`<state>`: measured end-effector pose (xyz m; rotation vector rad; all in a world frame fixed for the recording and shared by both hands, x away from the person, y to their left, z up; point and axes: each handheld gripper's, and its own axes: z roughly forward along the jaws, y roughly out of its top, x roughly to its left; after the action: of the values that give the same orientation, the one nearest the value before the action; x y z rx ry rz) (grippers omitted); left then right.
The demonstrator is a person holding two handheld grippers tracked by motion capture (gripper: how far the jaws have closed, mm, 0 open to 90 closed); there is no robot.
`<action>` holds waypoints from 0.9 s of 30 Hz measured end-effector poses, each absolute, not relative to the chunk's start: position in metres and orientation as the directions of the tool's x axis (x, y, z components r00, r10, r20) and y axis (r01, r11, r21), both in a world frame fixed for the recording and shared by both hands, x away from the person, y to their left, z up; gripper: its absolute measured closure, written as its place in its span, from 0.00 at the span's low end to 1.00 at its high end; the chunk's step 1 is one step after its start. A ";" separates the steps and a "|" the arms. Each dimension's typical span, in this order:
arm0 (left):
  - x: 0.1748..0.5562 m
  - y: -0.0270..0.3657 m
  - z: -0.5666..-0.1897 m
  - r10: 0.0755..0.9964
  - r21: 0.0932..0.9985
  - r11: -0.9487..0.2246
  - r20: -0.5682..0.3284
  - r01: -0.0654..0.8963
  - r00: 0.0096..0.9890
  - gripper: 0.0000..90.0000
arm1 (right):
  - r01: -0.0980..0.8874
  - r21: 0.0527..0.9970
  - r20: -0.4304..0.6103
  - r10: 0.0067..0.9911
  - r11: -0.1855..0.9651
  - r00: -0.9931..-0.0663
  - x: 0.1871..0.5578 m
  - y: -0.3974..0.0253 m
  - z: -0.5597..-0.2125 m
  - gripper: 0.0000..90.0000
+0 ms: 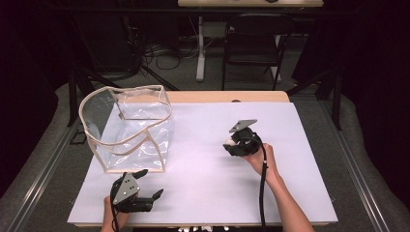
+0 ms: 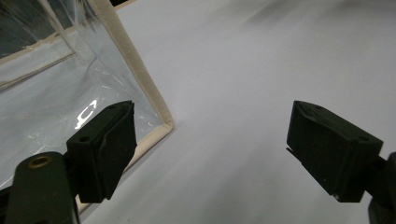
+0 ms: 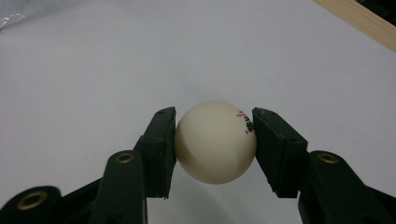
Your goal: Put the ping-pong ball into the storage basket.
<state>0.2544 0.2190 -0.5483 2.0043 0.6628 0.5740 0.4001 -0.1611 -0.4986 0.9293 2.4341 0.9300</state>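
A white ping-pong ball (image 3: 215,141) with small red and black print sits between both pads of my right gripper (image 3: 215,144), which is shut on it over the white table cover. In the high view this gripper (image 1: 229,143) is right of the table's middle, the ball (image 1: 228,142) peeking out at its tip. My left gripper (image 1: 152,183) rests near the front left edge, open, with nothing between its fingers (image 2: 109,144). A clear plastic bag (image 1: 130,126) with cream trim stands open at the left; its near corner (image 2: 161,126) lies just beyond the left gripper.
The white cover (image 1: 208,193) spreads over a wooden table (image 1: 227,96). Behind the table stand a dark folding chair (image 1: 254,43), a white desk leg (image 1: 200,48) and cables on the floor. Dark curtains close in both sides.
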 end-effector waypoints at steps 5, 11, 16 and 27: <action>0.254 0.219 -0.548 0.654 0.874 -0.431 0.129 0.226 0.746 0.18 | 0.443 0.698 -0.104 0.692 0.563 -0.715 0.398 -0.161 -0.493 0.57; 0.255 0.219 -0.548 0.653 0.872 -0.435 0.134 0.225 0.745 0.18 | 0.436 0.702 -0.109 0.690 0.563 -0.715 0.396 -0.160 -0.488 0.57; 0.254 0.219 -0.548 0.653 0.874 -0.432 0.132 0.223 0.746 0.18 | 0.435 0.702 -0.108 0.689 0.563 -0.717 0.395 -0.159 -0.486 0.57; 0.255 0.219 -0.548 0.653 0.873 -0.434 0.134 0.223 0.745 0.18 | 0.431 0.708 -0.108 0.688 0.560 -0.717 0.394 -0.161 -0.481 0.57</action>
<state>0.2546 0.2193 -0.5483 2.0035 0.6634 0.5772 0.3937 -0.1605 -0.4815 0.9115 2.4238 0.9527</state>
